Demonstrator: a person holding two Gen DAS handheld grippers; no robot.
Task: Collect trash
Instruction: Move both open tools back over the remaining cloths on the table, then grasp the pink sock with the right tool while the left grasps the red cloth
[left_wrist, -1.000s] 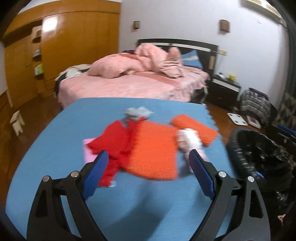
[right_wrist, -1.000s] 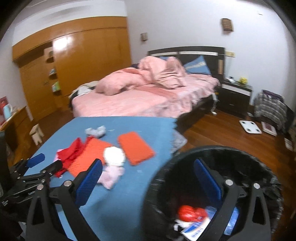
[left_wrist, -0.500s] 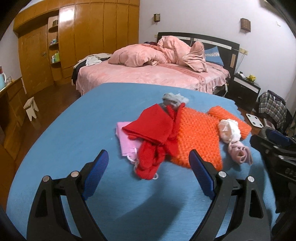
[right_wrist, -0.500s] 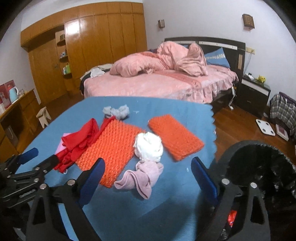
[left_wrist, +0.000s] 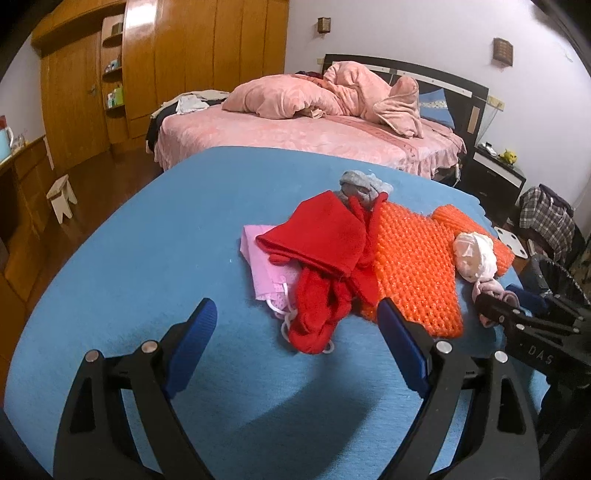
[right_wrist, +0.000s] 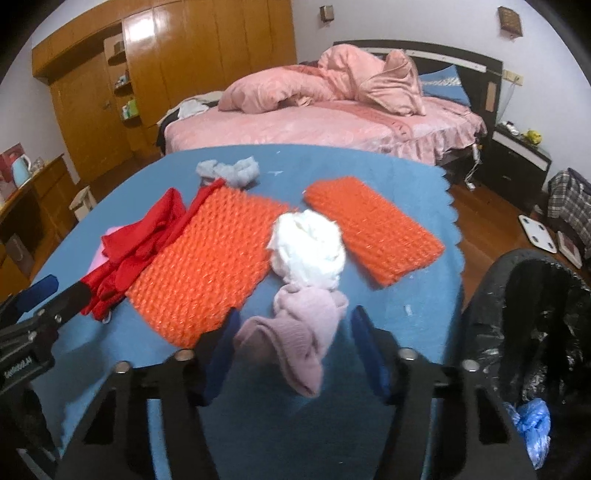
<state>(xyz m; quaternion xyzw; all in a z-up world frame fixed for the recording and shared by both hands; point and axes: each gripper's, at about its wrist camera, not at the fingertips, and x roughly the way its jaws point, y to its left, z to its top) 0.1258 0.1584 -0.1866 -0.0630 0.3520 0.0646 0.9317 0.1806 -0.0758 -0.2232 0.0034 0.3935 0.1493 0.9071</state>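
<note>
Right hand-held gripper (left_wrist: 517, 317), "DAS" lettering, closing around pink sock (right_wrist: 295, 332).

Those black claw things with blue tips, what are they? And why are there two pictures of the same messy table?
They are grabbers, like big tongs. A person holds one in each hand, and each has a small camera looking out between its two fingers. That is why you get two pictures.

One picture is from the left grabber. Its jaws are wide open over the blue table, holding nothing.

The other is from the right grabber. Its jaws are closing around a pale pink sock, but they do not squeeze it yet.

Also on the table: two orange knitted pads, a red cloth, a white wad and a grey sock. The black trash bin stands beside the table.
</note>
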